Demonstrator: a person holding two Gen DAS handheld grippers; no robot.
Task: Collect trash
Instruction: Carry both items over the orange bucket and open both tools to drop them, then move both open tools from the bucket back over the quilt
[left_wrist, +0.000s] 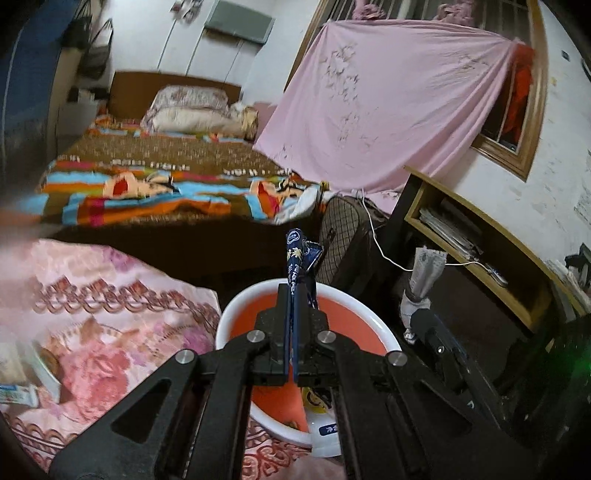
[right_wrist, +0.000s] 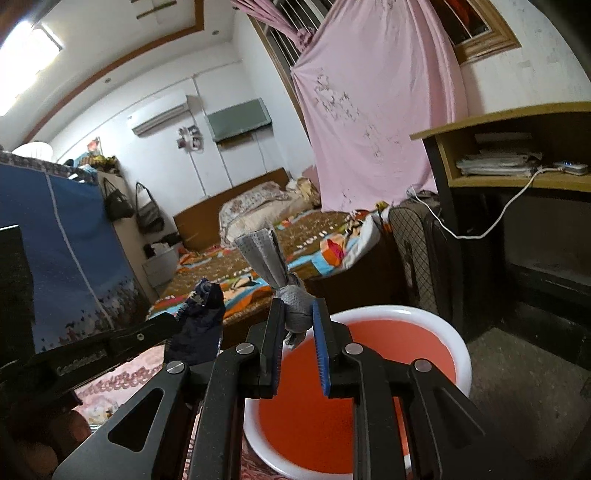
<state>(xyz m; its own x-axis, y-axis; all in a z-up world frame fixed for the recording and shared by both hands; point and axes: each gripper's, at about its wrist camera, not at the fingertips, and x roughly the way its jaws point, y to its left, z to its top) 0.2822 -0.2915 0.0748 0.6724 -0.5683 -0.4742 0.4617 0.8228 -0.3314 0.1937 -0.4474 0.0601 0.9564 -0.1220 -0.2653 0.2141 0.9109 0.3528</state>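
My left gripper (left_wrist: 293, 295) is shut on a dark blue printed wrapper (left_wrist: 297, 254) and holds it above a white basin with an orange inside (left_wrist: 266, 321). A yellow and white packet (left_wrist: 321, 417) lies in the basin. My right gripper (right_wrist: 299, 314) is shut on a crumpled grey face mask (right_wrist: 266, 258), held over the near rim of the same basin (right_wrist: 406, 343). The right gripper and mask also show in the left wrist view (left_wrist: 424, 273), to the right of the basin. The left gripper with the wrapper shows in the right wrist view (right_wrist: 201, 314), to the left.
The basin stands on the floor beside a pink floral quilt (left_wrist: 92, 302). Packets (left_wrist: 18, 391) lie on the quilt at left. A bed (left_wrist: 166, 177) lies beyond. A wooden desk (right_wrist: 517, 147), a checked suitcase (right_wrist: 417, 258) and a white cable (right_wrist: 480, 229) are at right.
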